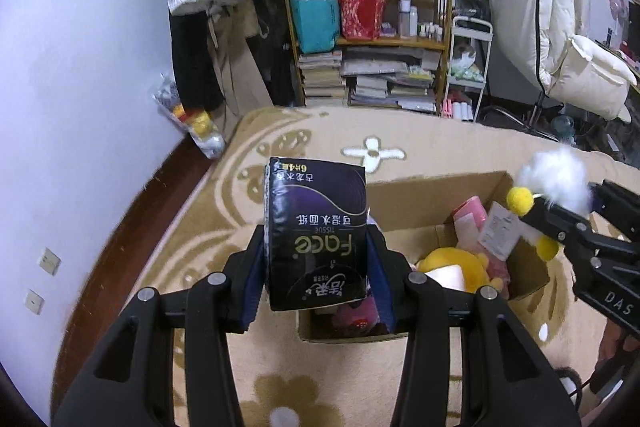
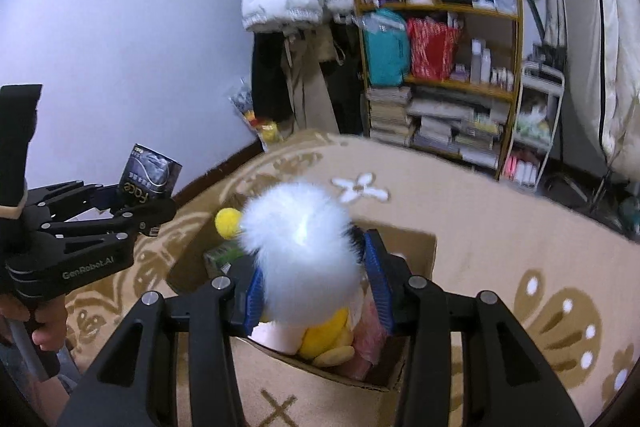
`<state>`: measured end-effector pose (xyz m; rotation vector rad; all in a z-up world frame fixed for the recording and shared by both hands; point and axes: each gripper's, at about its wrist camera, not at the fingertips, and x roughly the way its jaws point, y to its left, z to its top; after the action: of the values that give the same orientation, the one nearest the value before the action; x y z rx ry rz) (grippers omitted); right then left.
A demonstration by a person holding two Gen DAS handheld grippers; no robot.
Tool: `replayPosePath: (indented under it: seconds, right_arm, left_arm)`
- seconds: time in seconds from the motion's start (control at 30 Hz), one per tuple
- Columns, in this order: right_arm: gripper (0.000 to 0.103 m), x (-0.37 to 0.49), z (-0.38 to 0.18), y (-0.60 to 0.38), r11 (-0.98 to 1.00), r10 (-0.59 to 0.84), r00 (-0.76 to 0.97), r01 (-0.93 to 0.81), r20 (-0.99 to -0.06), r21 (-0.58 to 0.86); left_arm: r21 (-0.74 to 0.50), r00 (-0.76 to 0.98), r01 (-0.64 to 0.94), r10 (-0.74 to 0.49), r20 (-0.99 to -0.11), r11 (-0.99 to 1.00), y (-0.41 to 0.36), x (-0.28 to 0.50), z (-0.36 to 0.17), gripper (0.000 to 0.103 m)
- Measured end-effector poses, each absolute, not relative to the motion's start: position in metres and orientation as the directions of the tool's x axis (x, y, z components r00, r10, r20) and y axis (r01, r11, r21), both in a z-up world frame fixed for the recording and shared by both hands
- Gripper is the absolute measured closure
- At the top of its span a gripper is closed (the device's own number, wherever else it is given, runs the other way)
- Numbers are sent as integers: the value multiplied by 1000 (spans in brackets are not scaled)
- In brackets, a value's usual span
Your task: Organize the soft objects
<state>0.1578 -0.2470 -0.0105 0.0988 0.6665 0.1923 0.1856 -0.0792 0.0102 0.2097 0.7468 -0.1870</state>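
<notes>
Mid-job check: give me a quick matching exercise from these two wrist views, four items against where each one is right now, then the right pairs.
Things:
1. tissue pack
2. white fluffy toy
3. yellow plush
4. cardboard box

Places:
A. lying inside the box
B. clamped in the left gripper
C. standing open on the beige flowered carpet
D. clamped in the right gripper

Pairs: 1-B, 2-D, 3-A, 4-C
</notes>
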Motion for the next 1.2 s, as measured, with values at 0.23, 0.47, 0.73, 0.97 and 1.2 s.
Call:
replayPosePath:
  seconds: [0.23,0.47,0.73,0.97,1.2]
  right_arm:
    - [55,177,-45,-246,982,189,714,-141,-674,126]
    - [50,192,-52,-251,985,171,701,-112,-692,131]
    - [19,187,-48,-259,984,166,700,-73,-694,162]
    - [12,164,-28,-265,984,153,724,-47,-673,174]
    - [1,130,7,-266,983,144,768,-38,-624,179]
  left_arm:
    - [92,659,252,-101,-746,963,-81,205,-32,58]
    - [107,621,282,-97,-778,953,-93,213,-54,50]
    - [150,636,263,-54,-770,953,-93,206,-54,23]
    - [136,649,226,-45,-759,964,-80,193,-36,8]
    - [124,701,184,-42,-712,975,-59,165,-1,2]
